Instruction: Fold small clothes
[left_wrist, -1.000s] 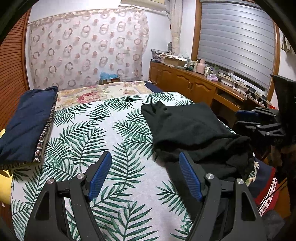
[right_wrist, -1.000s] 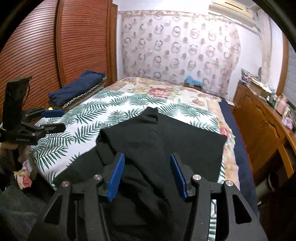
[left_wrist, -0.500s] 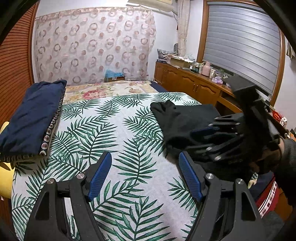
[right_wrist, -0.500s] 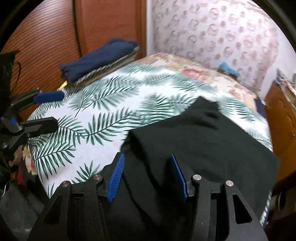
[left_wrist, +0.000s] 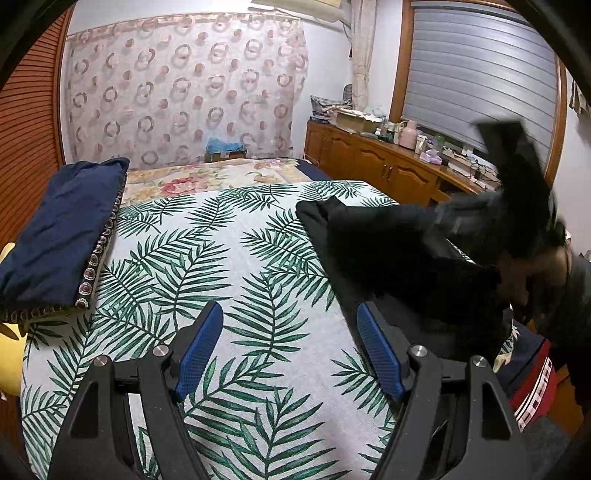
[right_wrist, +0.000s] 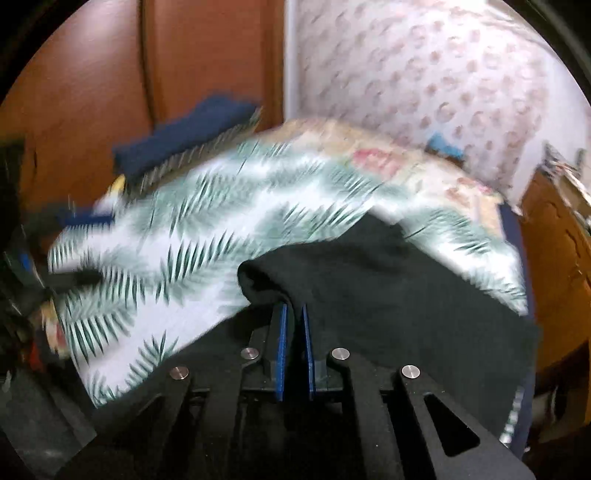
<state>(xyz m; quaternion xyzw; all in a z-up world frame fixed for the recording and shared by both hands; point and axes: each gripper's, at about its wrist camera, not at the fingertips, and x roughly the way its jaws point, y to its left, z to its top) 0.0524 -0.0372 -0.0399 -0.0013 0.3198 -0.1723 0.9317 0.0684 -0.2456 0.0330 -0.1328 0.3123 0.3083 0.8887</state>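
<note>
The right gripper (right_wrist: 293, 317) is clamped on a fold of the black garment (right_wrist: 388, 288), its blue pads pressed nearly together with cloth between them at the garment's near-left edge. The garment lies on the palm-print bed cover (left_wrist: 207, 266), toward the bed's right side; in the right wrist view its bulk spreads away from the pinch toward 1 to 3 o'clock, and its long axis appears to run from the near edge toward the far end of the bed. The left gripper (left_wrist: 290, 347) hangs over bare cover with jaws spread wide, holding nothing; from it the garment lies at about 2 o'clock, its near hem just beyond the right fingertip. Judged on position, the right hand has the cloth and the left is the free one to take a second corner. The right wrist view is motion-blurred. A navy cushion (left_wrist: 59, 229) sits at 10 o'clock, well apart.
</note>
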